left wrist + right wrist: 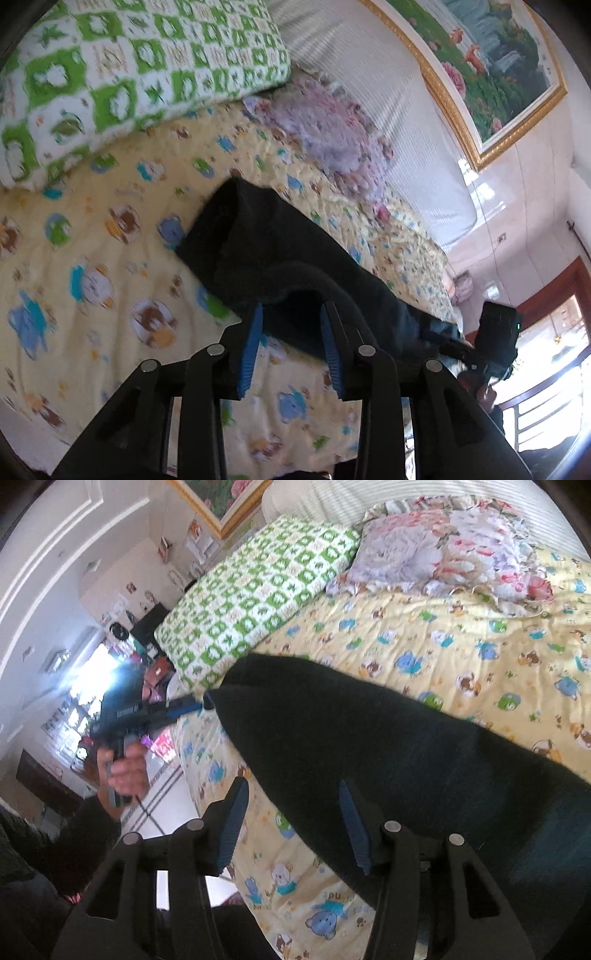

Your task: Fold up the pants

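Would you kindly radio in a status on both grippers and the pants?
Left gripper open, dark pants between its pads. Right gripper open, pants edge between its fingers, not pinched. Pants folded on yellow quilt. Green pillow nearby, not obstructing.

I am in a bedroom at home: a bed (461, 653) under a yellow cartoon quilt (110, 229), a green checked pillow (258, 590), a flowered pillow (443, 554), a padded headboard (388, 92) and a gilt-framed picture (480, 74) above.
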